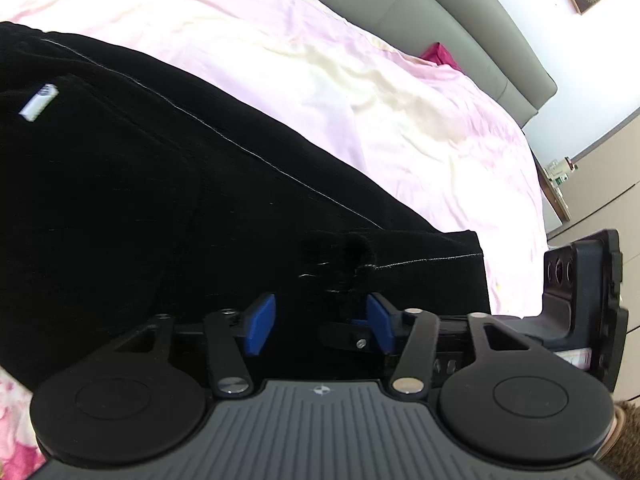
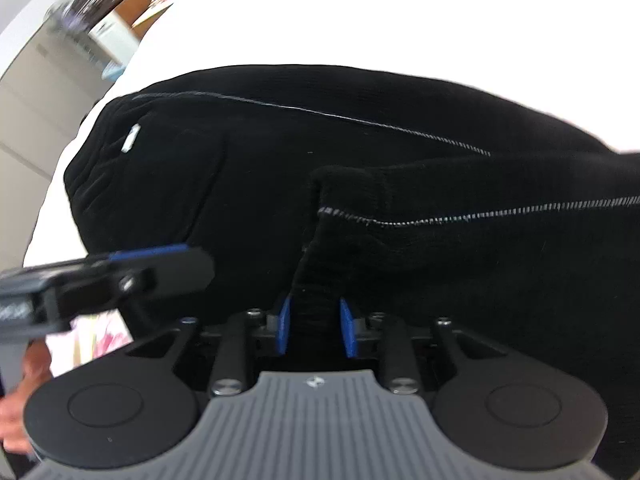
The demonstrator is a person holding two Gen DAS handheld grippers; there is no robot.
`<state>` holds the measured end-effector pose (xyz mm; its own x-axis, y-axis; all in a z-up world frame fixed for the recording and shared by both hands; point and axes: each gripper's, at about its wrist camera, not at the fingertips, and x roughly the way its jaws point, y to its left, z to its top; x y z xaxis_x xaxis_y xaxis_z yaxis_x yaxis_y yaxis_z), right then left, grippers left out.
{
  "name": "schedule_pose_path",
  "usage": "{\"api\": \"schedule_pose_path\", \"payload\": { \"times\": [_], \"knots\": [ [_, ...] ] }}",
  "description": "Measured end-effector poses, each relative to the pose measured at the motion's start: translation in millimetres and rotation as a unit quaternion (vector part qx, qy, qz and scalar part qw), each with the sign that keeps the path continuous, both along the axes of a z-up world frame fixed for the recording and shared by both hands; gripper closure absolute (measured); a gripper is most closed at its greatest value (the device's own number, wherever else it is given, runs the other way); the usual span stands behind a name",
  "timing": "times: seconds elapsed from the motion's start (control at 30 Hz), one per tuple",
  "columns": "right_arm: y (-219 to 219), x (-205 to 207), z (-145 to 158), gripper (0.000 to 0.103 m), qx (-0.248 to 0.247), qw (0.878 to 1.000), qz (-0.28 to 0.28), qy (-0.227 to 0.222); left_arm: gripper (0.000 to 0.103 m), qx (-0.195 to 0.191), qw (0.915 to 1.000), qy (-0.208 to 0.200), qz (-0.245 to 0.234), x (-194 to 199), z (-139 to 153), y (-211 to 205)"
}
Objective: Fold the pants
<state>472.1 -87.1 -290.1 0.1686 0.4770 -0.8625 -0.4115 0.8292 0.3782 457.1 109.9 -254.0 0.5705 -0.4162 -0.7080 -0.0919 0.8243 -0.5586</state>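
Your left gripper (image 1: 320,322) is hovering low over the black pants (image 1: 160,200), its blue pads (image 1: 262,324) standing wide apart with nothing pinched between them. The dark cloth is lying just beneath and ahead of them.

Your right gripper (image 2: 316,326) is sitting with its blue pads (image 2: 347,326) drawn in close on a bunched ridge of the pants (image 2: 360,152), and the fabric is rising up between them, so you are gripping the cloth there.

The pants are lying spread across the pink bedsheet (image 1: 360,100), running along the near edge of the bed, with the waistband and a small white label (image 2: 132,138) toward the left in the right wrist view. A pale stitched seam (image 2: 480,216) is running off to the right from the gathered fold. Your left gripper (image 2: 152,264) is showing in the right wrist view too, hanging at the lower left over the near edge of the bed. The grey headboard (image 1: 460,16) is curving behind the far edge.
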Motion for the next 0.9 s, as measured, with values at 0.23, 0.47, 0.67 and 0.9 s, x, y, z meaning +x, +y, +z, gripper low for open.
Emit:
{"api": "schedule_pose_path", "payload": {
  "times": [0.23,0.47,0.67,0.9],
  "knots": [
    [-8,-24,23,0.057,-0.006,0.999,0.035,-0.034,0.021,0.028,0.9995,0.007,-0.014,20,-5,-28],
    [-73,-29,37,0.056,-0.047,0.995,-0.001,-0.083,0.019,0.093,0.9952,0.001,-0.031,41,-29,-60],
    [-134,-38,31,0.056,-0.06,0.994,-0.049,-0.077,0.062,0.116,0.9924,-0.034,-0.025,26,-21,-63],
    [-187,-41,35,0.056,-0.055,0.989,-0.092,-0.098,0.075,0.18,0.9728,-0.121,-0.082,21,52,-81]
  ]
}}
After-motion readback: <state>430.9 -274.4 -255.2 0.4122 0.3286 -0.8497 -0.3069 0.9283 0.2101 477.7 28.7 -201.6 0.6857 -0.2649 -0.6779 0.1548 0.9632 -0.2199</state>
